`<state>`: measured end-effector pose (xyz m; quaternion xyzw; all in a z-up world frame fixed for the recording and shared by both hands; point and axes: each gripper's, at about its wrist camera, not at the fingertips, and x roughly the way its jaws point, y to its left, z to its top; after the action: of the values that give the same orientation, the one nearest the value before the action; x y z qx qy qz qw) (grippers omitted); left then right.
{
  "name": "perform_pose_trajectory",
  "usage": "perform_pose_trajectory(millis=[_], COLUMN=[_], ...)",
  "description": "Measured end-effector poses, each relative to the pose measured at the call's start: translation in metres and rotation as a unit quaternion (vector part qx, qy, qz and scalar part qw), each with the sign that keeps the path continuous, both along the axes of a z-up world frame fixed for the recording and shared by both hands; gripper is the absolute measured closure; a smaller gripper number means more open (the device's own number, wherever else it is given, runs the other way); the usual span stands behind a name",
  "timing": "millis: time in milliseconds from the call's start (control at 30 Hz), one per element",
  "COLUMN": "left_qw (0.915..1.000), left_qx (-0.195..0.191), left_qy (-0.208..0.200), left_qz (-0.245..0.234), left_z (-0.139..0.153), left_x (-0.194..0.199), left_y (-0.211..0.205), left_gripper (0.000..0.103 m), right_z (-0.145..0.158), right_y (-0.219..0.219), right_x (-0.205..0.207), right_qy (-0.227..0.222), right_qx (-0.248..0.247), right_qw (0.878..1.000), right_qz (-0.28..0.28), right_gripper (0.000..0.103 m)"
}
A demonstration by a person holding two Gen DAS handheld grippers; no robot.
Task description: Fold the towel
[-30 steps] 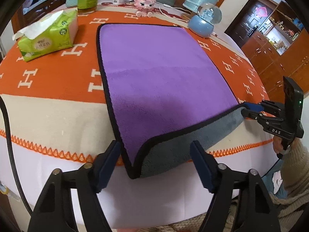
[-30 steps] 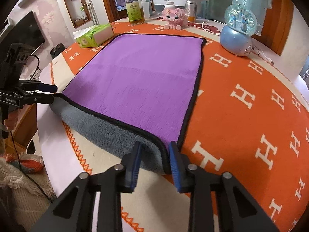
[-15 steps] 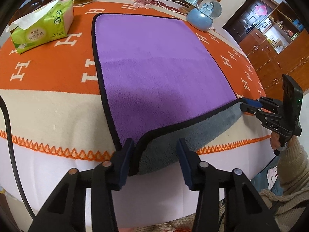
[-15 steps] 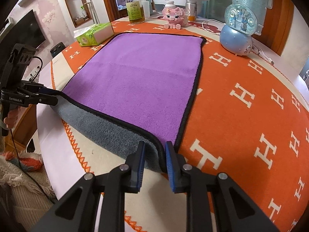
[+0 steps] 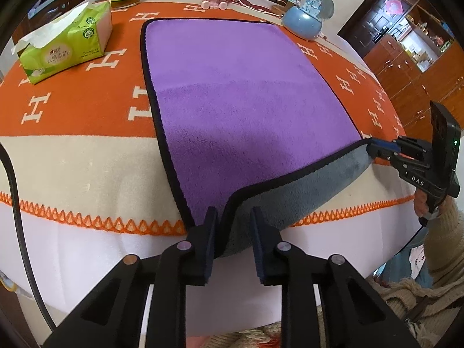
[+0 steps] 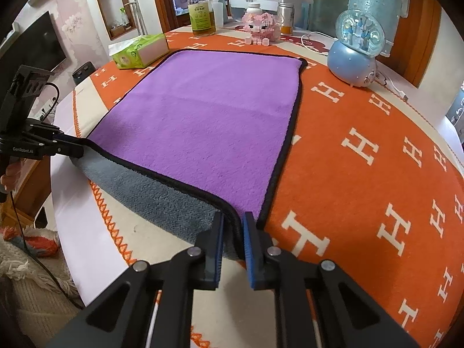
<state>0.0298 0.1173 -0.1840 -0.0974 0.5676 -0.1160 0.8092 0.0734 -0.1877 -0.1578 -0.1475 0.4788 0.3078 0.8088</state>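
Observation:
A purple towel [image 5: 240,92] with a black hem and grey underside lies flat on the round table; it also shows in the right wrist view [image 6: 208,116]. Its near edge is lifted, showing the grey side. My left gripper [image 5: 232,217] is closed on the towel's near left corner, and it appears in the right wrist view [image 6: 78,148] at the left. My right gripper [image 6: 233,221] is shut on the near right corner, and it appears in the left wrist view [image 5: 374,148] at the right.
The orange and cream tablecloth [image 5: 72,110] covers the table. A green tissue pack [image 5: 66,49] lies far left. A blue snow globe [image 6: 353,49], a pink block toy [image 6: 261,26], bottles [image 6: 201,11] and a silver bucket [image 6: 374,8] stand along the far edge.
My left gripper's jaws narrowed from wide open onto the towel's near left corner. My right gripper's jaws closed tighter on the right corner. The near edge lifted slightly.

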Motion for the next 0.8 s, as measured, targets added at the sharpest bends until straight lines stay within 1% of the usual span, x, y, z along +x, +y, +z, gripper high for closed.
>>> perform_pose_trajectory(millis=[133,233,467,667,800], left_qw=[0.9999,0.9996,0.9986,0.9968,0.9957], left_qx=[0.009,0.025,0.048,0.068,0.077], left_qy=[-0.004,-0.012,-0.022,-0.035,-0.040], left_qz=[-0.004,-0.004,-0.007,-0.021,-0.034], left_z=[0.002,0.005,0.009,0.014,0.012], left_x=[-0.002,-0.003,-0.003,-0.007,-0.008], left_y=[-0.002,-0.004,-0.007,-0.016,-0.021], left_gripper=[0.091,0.094,0.098,0.100,0.101], right_z=[0.000,0.001,0.004,0.008,0.010], right_y=[0.002,0.002,0.006,0.009,0.009], right_x=[-0.001,-0.001,-0.005,-0.006,-0.007], right_qy=[-0.004,-0.008,-0.023,-0.030,-0.035], right_qx=[-0.003,-0.003,-0.014,-0.016,-0.015], right_qw=[1.000,1.000,1.000,0.999,0.999], right_qz=[-0.002,-0.007,-0.011,-0.013,-0.016], right_gripper=[0.093,0.094,0.096,0.097,0.097])
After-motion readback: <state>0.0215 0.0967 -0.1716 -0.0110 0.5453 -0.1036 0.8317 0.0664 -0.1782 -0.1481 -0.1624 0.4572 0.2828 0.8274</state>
